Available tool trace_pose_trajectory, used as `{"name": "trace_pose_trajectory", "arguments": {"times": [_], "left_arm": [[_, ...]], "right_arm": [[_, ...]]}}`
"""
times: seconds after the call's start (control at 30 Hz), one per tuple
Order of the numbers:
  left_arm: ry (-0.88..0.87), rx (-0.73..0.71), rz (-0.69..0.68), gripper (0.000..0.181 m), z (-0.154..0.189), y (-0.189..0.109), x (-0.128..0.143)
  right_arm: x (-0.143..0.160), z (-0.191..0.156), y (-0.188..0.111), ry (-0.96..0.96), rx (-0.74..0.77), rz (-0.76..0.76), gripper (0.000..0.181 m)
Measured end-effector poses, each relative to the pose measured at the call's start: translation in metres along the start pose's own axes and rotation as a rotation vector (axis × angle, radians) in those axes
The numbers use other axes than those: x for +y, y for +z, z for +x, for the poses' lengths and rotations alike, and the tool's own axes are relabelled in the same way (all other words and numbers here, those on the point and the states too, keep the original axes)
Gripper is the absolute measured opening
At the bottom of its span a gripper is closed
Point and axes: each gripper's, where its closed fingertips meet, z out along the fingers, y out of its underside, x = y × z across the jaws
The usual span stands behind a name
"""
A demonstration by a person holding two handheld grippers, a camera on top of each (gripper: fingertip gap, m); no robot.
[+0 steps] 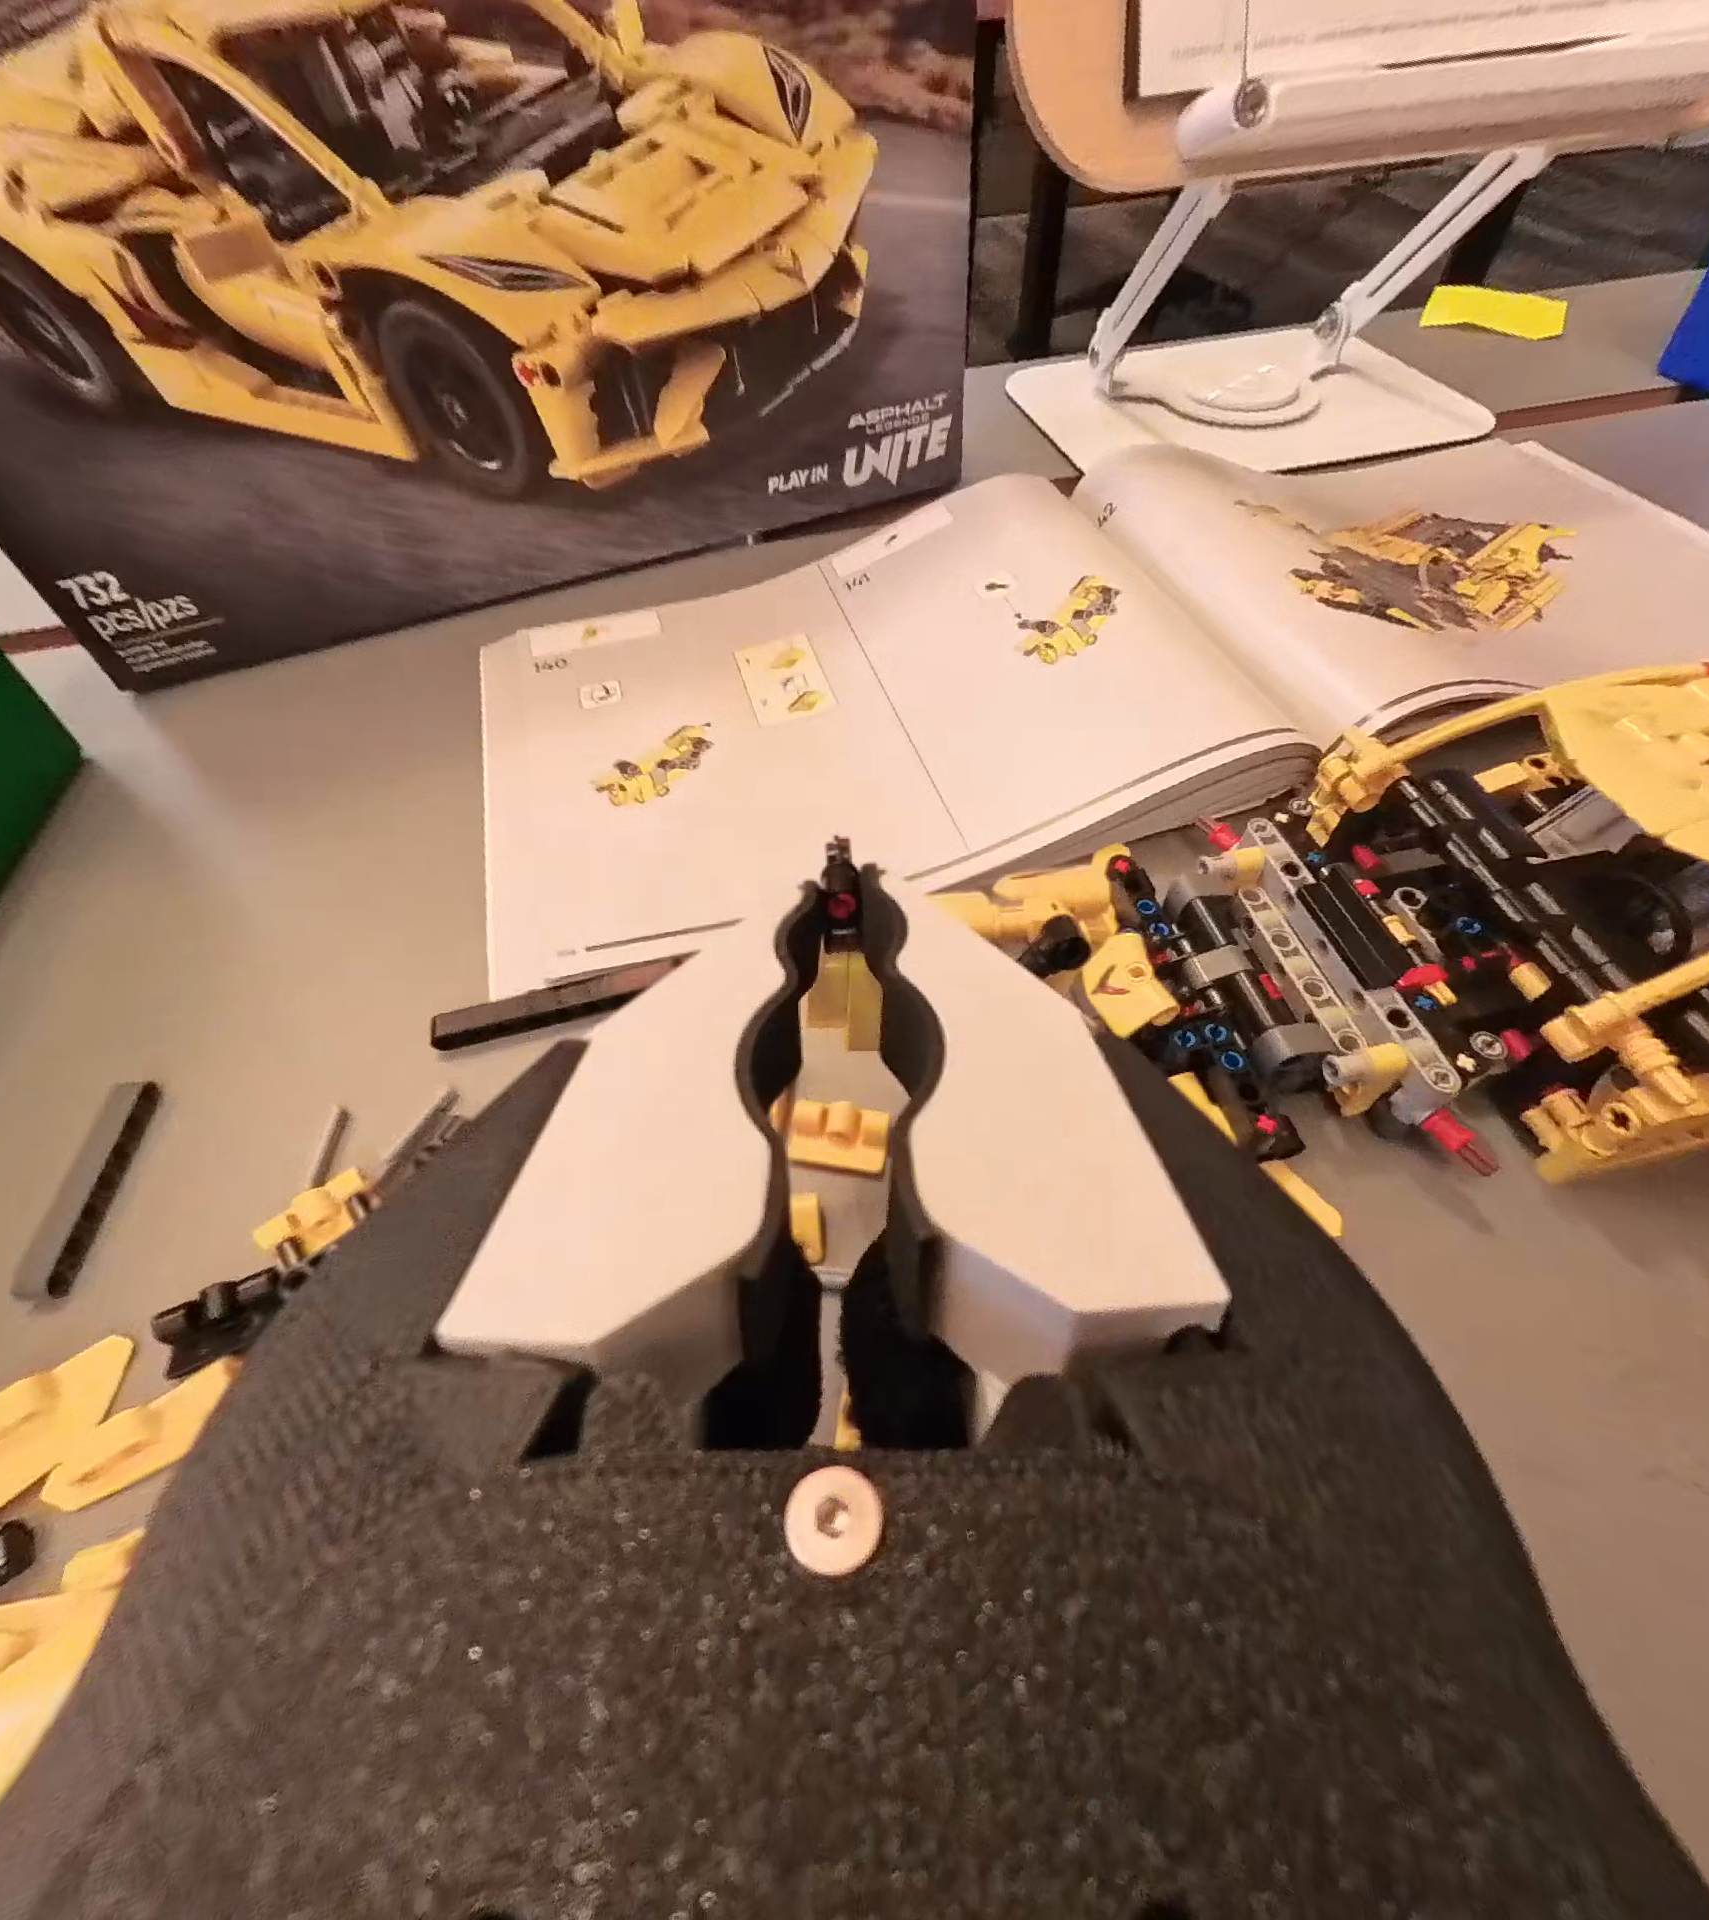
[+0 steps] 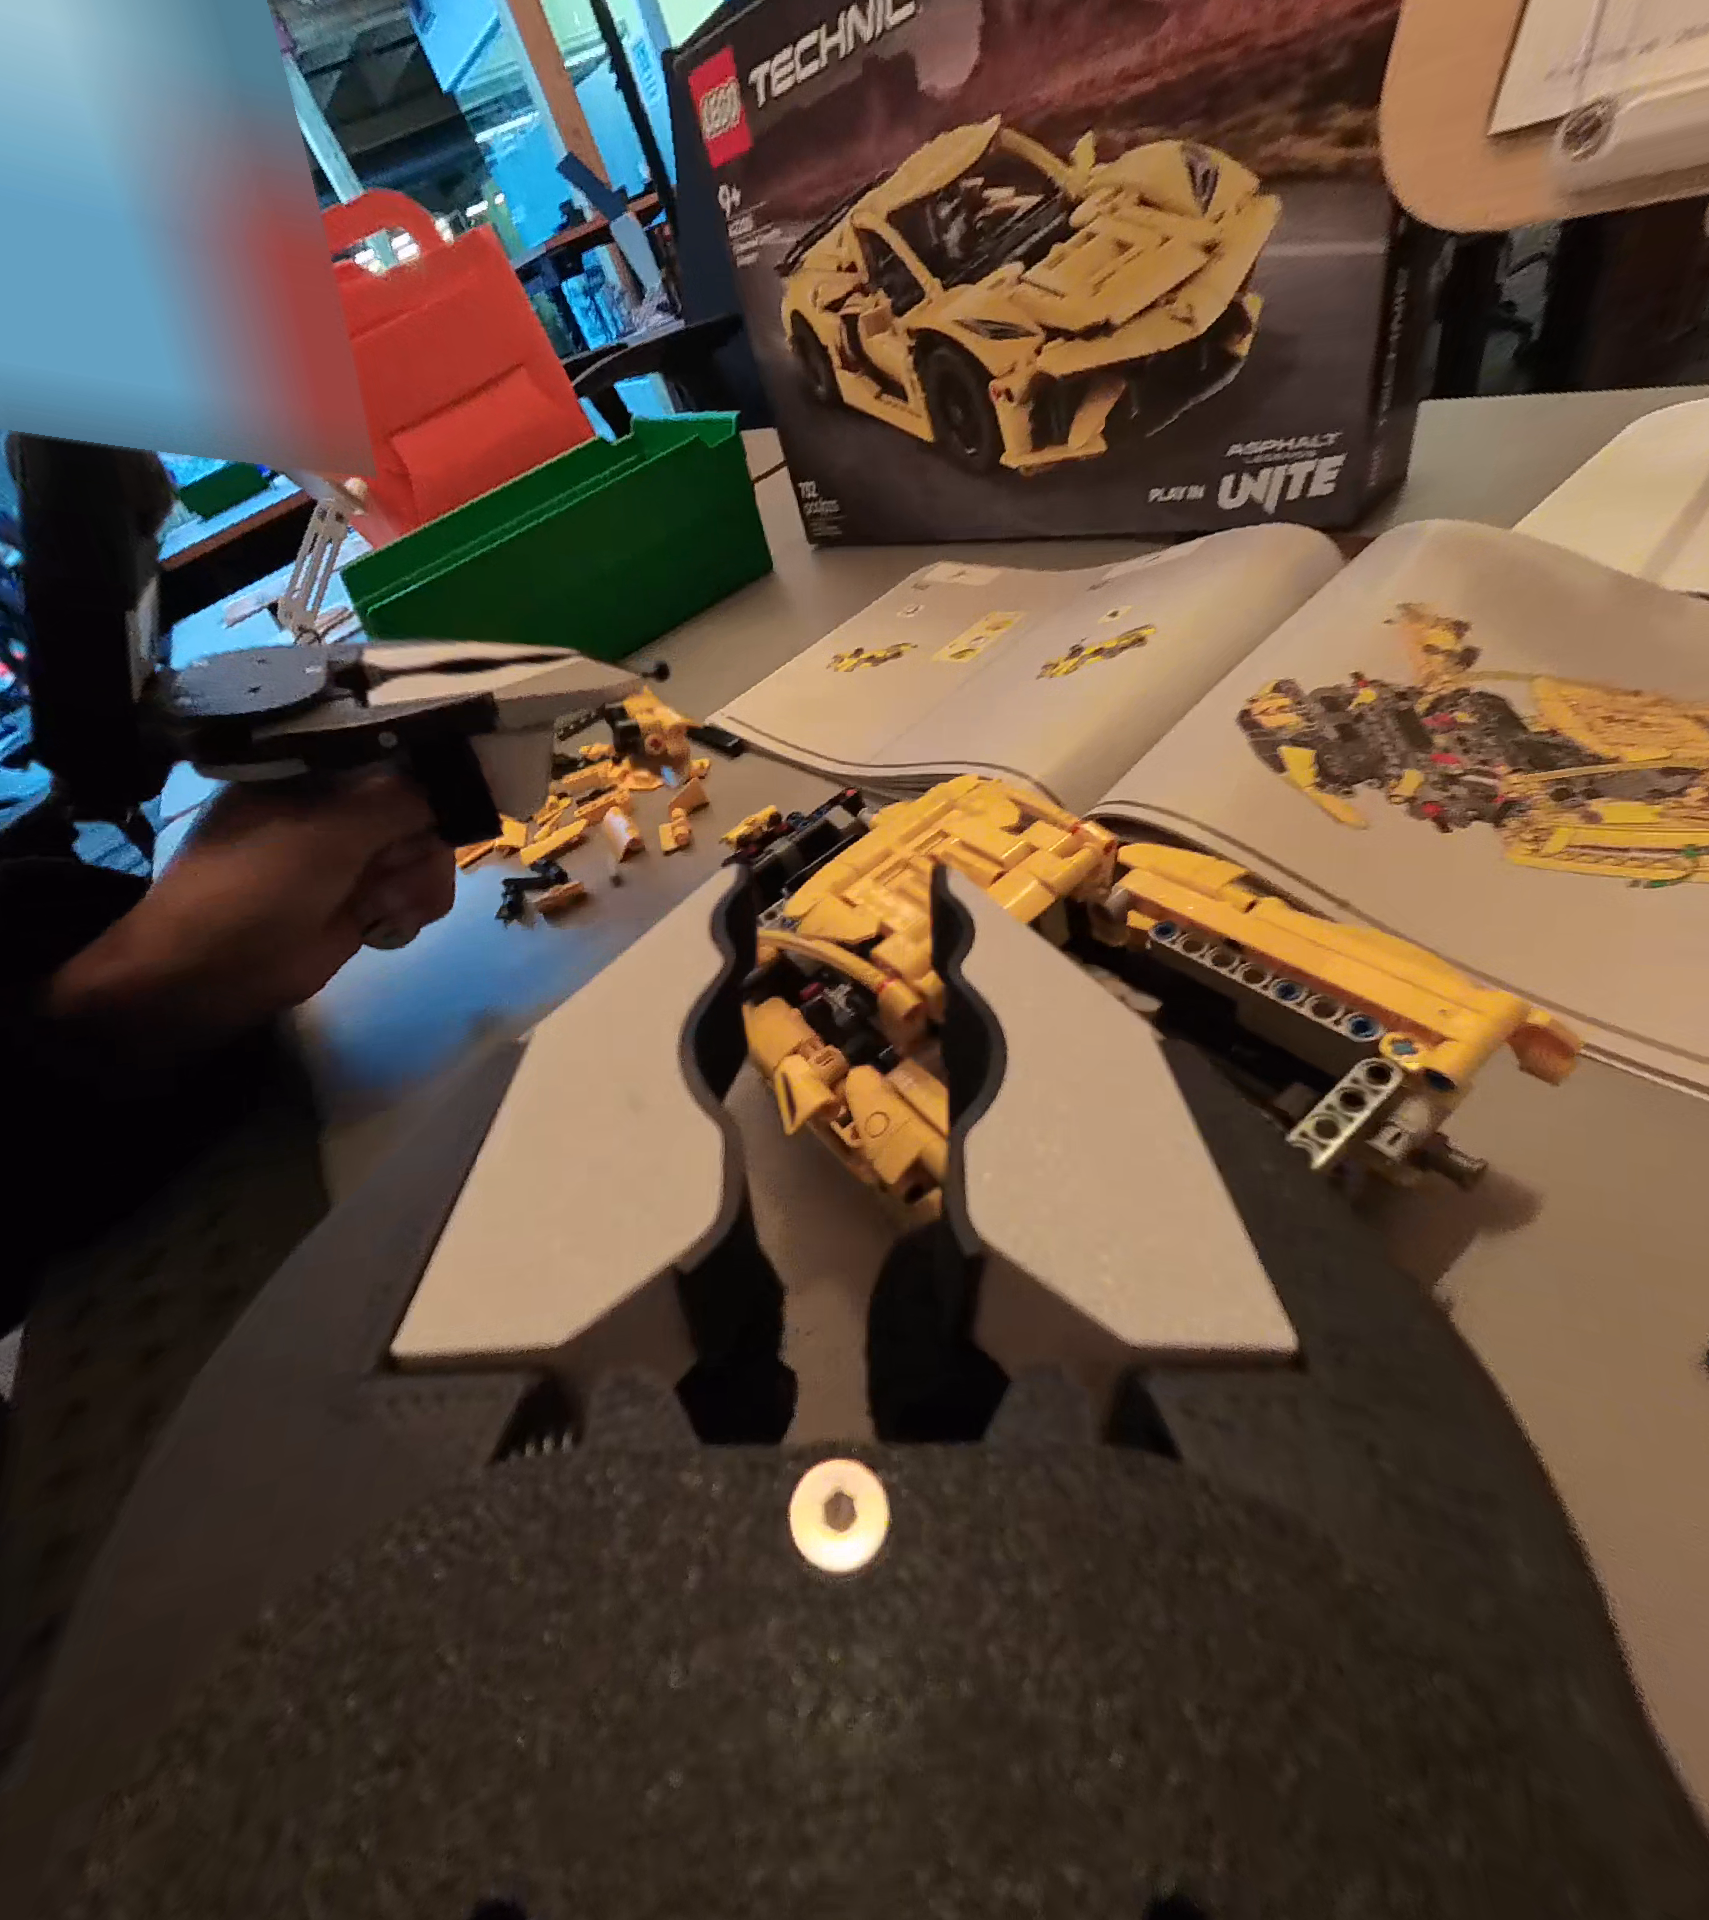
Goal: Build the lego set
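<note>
— What's my left gripper [image 1: 842,883] doing?

— Its tips are pinched on a small black pin [image 1: 839,902] with a red spot, held above the table [image 1: 289,831] at the near edge of the open manual [image 1: 725,748].

— And the right gripper [image 2: 834,883]?

— I see it spread, a finger on either side of the car's [image 2: 985,914] yellow end; I cannot tell if they touch.

— Where's the car?

— On the table, against the manual. Loose yellow parts [image 2: 601,800] lie to its left, under my left gripper. The box [image 2: 1058,312] stands behind the manual.
</note>
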Motion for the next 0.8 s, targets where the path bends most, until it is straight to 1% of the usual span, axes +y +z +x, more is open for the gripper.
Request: {"name": "trace_pose_trajectory", "arguments": {"times": [0.1,0.2,0.37,0.47,0.6,0.67,0.73,0.8], "left_arm": [[-0.016,-0.001,-0.003,0.008,-0.004,0.003,0.000],[-0.050,0.042,-0.007,0.008,-0.002,0.006,0.001],[-0.050,0.104,-0.004,0.008,0.006,0.010,0.000],[-0.036,0.128,-0.011,0.008,0.012,0.012,0.001],[-0.033,0.136,-0.020,0.008,0.014,0.014,0.003],[-0.041,0.138,-0.021,0.008,0.013,0.015,0.004],[-0.045,0.142,-0.028,0.008,0.013,0.016,0.005],[-0.047,0.144,-0.035,0.008,0.014,0.017,0.007]], "right_arm": [[-0.006,0.005,-0.002,0.040,-0.005,0.032,0.030],[-0.005,0.011,-0.002,0.068,-0.003,0.034,0.030],[-0.003,0.020,-0.002,0.118,0.009,0.033,0.030],[-0.005,0.034,-0.008,0.093,0.065,0.034,0.031],[-0.020,0.064,-0.033,0.024,0.198,0.061,0.031],[-0.017,0.074,-0.037,0.023,0.231,0.058,0.033],[-0.009,0.074,-0.031,0.074,0.199,0.027,0.035],[-0.005,0.070,-0.027,0.083,0.177,0.010,0.035]]}}
